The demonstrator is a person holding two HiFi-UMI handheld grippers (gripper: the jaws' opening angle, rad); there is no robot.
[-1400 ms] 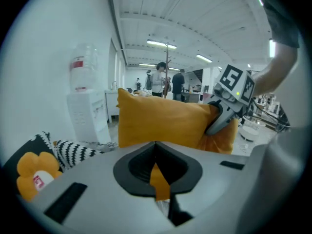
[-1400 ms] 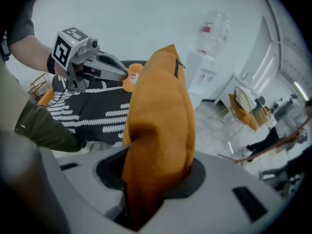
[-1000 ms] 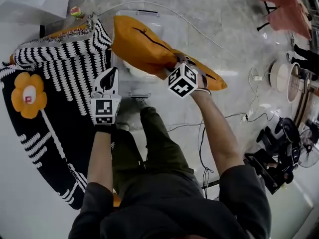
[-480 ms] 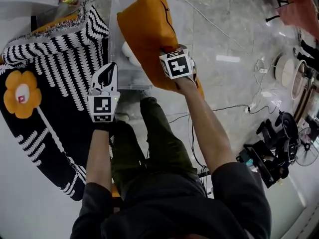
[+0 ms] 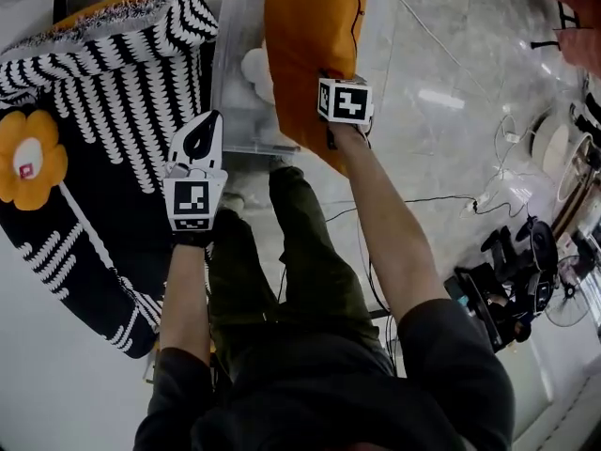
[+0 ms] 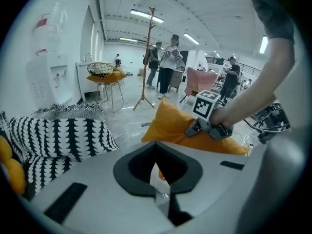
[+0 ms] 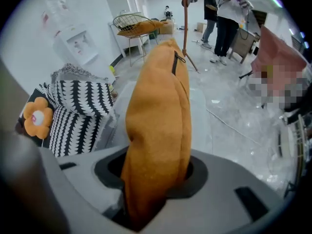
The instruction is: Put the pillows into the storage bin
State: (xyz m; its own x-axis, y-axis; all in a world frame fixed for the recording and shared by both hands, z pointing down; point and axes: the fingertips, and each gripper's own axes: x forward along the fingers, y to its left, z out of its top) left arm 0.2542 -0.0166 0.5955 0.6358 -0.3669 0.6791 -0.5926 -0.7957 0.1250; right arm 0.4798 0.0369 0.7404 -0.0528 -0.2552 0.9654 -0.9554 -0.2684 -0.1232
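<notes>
Right gripper point(image 7: 155, 182), jaws just eased a little wider, pinches the orange fabric zip pillow point(image 5: 315, 36) edge-on, partly over the clear plastic storage bin point(image 5: 246, 132). Left gripper point(image 5: 201, 137) hangs closed, empty. Best to tip the pillow past the near rim before letting go.

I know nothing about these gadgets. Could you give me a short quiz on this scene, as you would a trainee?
1. True or false: the right gripper is shut on the orange pillow.
2. In the head view, what lies left of the storage bin? A. black-and-white pillow B. red blanket C. cardboard box
3. Fill in: the left gripper holds ____.
Key: 1 true; 2 A; 3 nothing.
</notes>
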